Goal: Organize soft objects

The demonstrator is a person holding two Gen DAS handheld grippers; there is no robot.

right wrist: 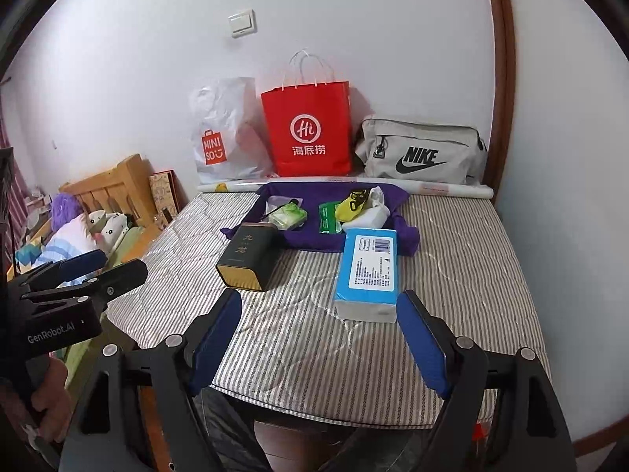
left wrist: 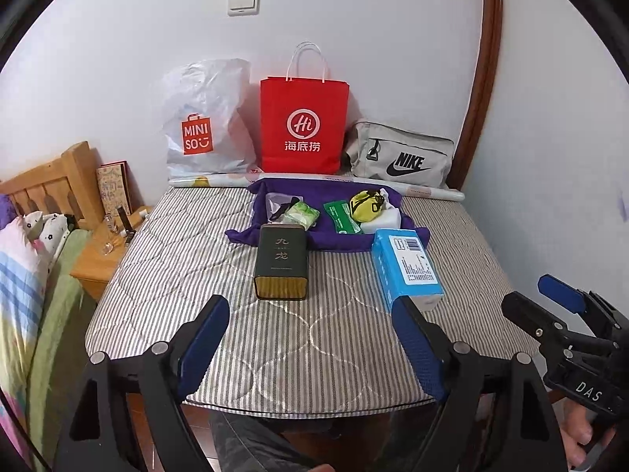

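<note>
Purple cloth point(left wrist: 326, 236) holds packets and perhaps a yellow pouch point(left wrist: 365, 206); both hand-held grippers, left point(left wrist: 314, 338) and right point(right wrist: 320, 338), are spread, empty.

"MINISO" on the white bag point(left wrist: 204, 126), "Hi" on the red bag point(left wrist: 303, 126), "NIKE" on the grey pouch point(left wrist: 405, 153) — "GenRobot.AI" on the left gripper point(right wrist: 84, 271).
</note>
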